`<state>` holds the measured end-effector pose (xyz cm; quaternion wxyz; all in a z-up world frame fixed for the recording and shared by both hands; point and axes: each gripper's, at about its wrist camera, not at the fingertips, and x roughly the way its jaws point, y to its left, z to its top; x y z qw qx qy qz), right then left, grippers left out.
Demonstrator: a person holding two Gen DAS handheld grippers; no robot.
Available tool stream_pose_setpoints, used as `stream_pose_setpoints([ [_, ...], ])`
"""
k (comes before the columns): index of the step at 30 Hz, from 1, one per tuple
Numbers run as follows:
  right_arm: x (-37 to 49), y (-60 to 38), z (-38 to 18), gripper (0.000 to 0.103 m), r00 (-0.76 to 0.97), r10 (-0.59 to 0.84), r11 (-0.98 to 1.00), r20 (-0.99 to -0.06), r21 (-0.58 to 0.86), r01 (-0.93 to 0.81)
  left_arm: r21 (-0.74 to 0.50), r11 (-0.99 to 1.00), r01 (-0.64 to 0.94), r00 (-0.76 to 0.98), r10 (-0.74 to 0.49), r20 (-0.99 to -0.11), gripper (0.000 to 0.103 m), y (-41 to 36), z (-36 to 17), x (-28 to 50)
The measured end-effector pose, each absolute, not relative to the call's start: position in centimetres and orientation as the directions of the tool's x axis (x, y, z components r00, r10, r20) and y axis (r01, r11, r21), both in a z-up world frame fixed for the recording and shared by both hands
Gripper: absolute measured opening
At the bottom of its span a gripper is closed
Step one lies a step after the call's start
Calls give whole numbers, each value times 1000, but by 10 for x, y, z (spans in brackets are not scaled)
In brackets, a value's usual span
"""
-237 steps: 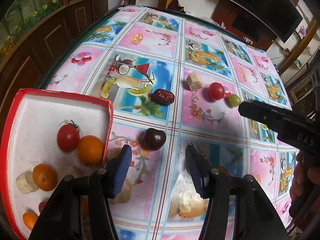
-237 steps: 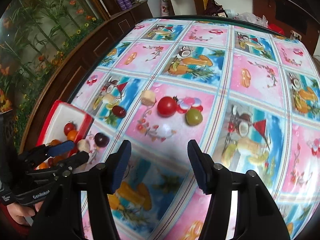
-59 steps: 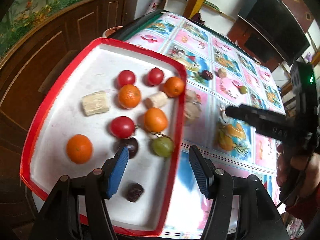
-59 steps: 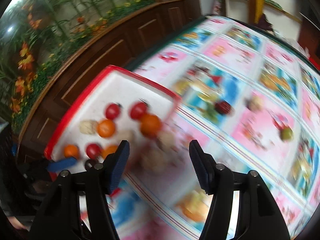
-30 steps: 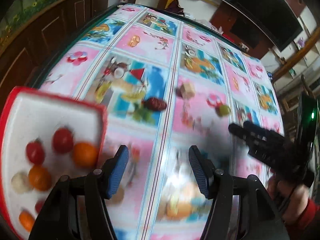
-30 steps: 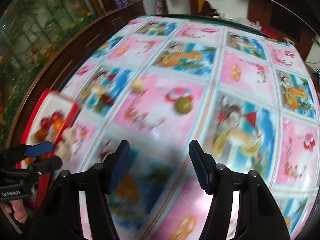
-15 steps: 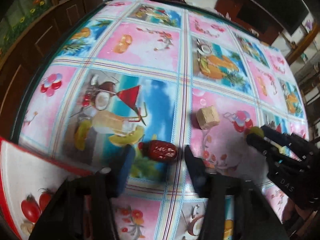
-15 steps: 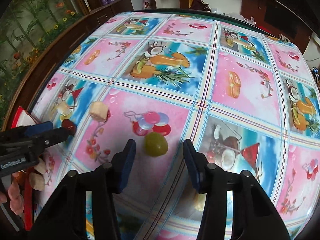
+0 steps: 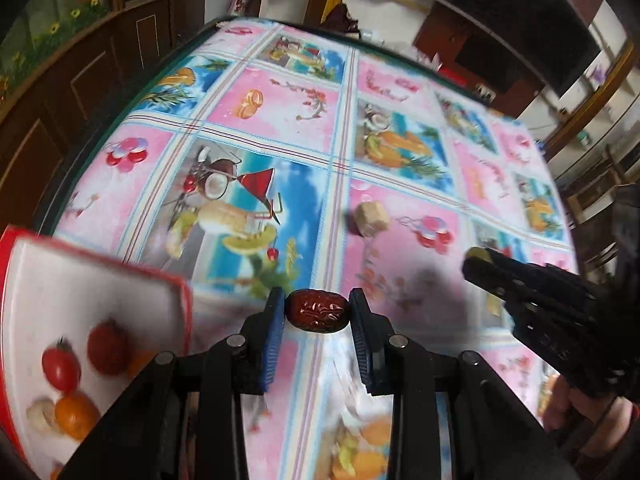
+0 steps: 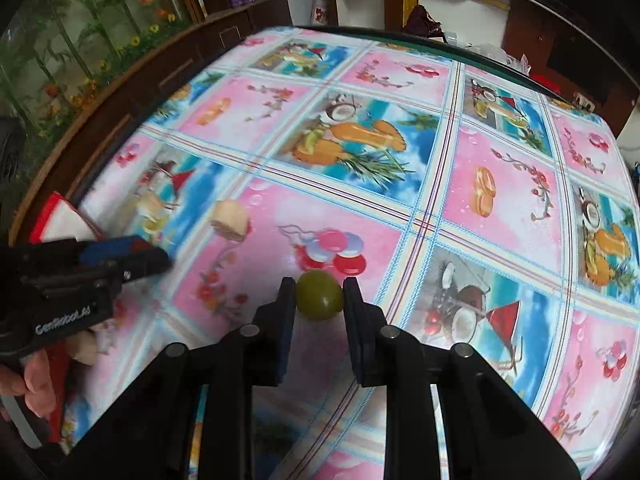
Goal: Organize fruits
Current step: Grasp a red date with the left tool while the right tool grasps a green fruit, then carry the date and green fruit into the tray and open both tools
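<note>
Pinching a red date (image 9: pixel 317 311) on the tabletop (image 9: pixel 280 92), left hand-held gripper (image 9: pixel 316 312) jaws just closed on it, right of the red tray (image 9: pixel 180 292); right hand-held gripper (image 10: pixel 319 294) clamped on green fruit (image 10: pixel 319 295), mid tabletop

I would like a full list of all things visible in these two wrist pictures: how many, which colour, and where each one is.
red date: 1, dark red, between the left gripper's pads
green fruit: 1, olive green, between the right gripper's pads
pale chunk: 1, beige, alone on the tablecloth beyond the date
tray: 1, white with red rim, at the table's left edge
tomatoes: 2, red, in the tray
orange fruit: at least 1, orange, in the tray; blurred
tablecloth: 1, pink and blue fruit print, covers the table
left gripper: 1, black with blue pads, has just been closing on the date
right gripper: 1, black, shut on the green fruit
hand: 1, on the left gripper's handle
</note>
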<state>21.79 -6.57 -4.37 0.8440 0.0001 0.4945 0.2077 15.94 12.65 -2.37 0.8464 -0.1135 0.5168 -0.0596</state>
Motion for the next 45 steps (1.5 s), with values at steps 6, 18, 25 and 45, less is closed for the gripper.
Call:
stream_pose_setpoints([
  [6, 194, -63, -26, 26, 420, 407, 893, -811, 258, -369, -324, 945, -47, 482, -263, -836, 31, 146, -9, 113],
  [18, 128, -22, -32, 26, 332, 470, 844, -818, 306, -441, -314, 942, -122, 428, -236, -872, 31, 172, -24, 47],
  [25, 112, 9, -32, 26, 307, 489, 817, -816, 306, -488, -281, 951, -127, 436, -201, -877, 31, 187, -16, 31],
  [45, 87, 98, -10, 26, 240, 548, 709, -802, 293, -641, -343, 890, -301, 454, -182, -872, 32, 275, -23, -11],
])
